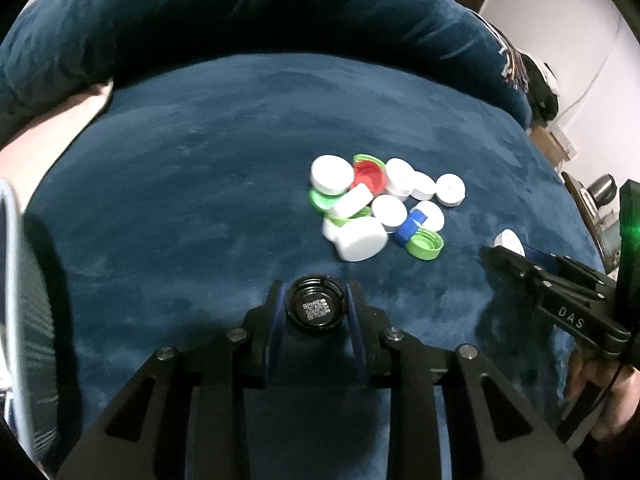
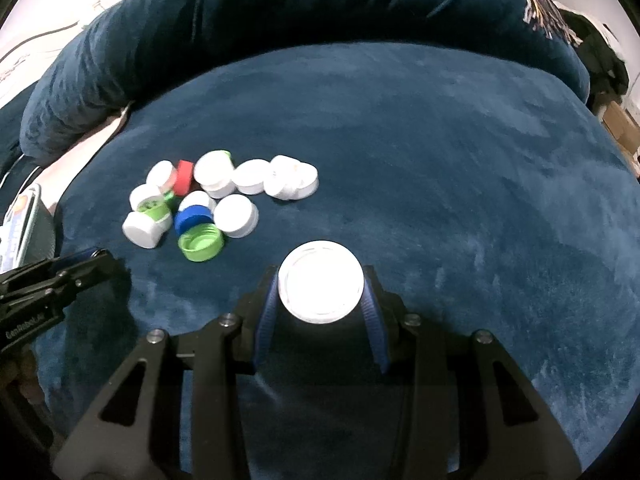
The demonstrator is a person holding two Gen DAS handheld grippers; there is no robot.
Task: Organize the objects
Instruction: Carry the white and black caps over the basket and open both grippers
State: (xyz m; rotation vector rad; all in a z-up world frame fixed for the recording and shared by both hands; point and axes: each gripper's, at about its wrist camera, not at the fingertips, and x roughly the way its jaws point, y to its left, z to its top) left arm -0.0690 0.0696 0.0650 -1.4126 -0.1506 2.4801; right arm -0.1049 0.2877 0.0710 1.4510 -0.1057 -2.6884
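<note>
Blue cushion (image 1: 200, 184): broad bare plush surrounds your grippers on all sides. Pile of caps (image 2: 212, 196): white, green, red and blue, heaped near mid-cushion. Your right gripper (image 2: 322, 294): low, fingers clamped on a white cap (image 2: 321, 282). Your left gripper (image 1: 316, 308): low, fingers clamped on a black cap (image 1: 316, 306) with a printed code, just short of the pile.

Your left wrist camera sits low behind the left tool (image 1: 316, 304), looking forward and down across the blue cushion (image 1: 180, 200), with the pile of caps (image 1: 376, 204) close ahead and slightly right. Your right wrist camera looks the same way from behind the right tool (image 2: 322, 292), with the pile (image 2: 208, 200) ahead to its left. Both views share the pile and cushion, and each catches the other tool at its edge.
</note>
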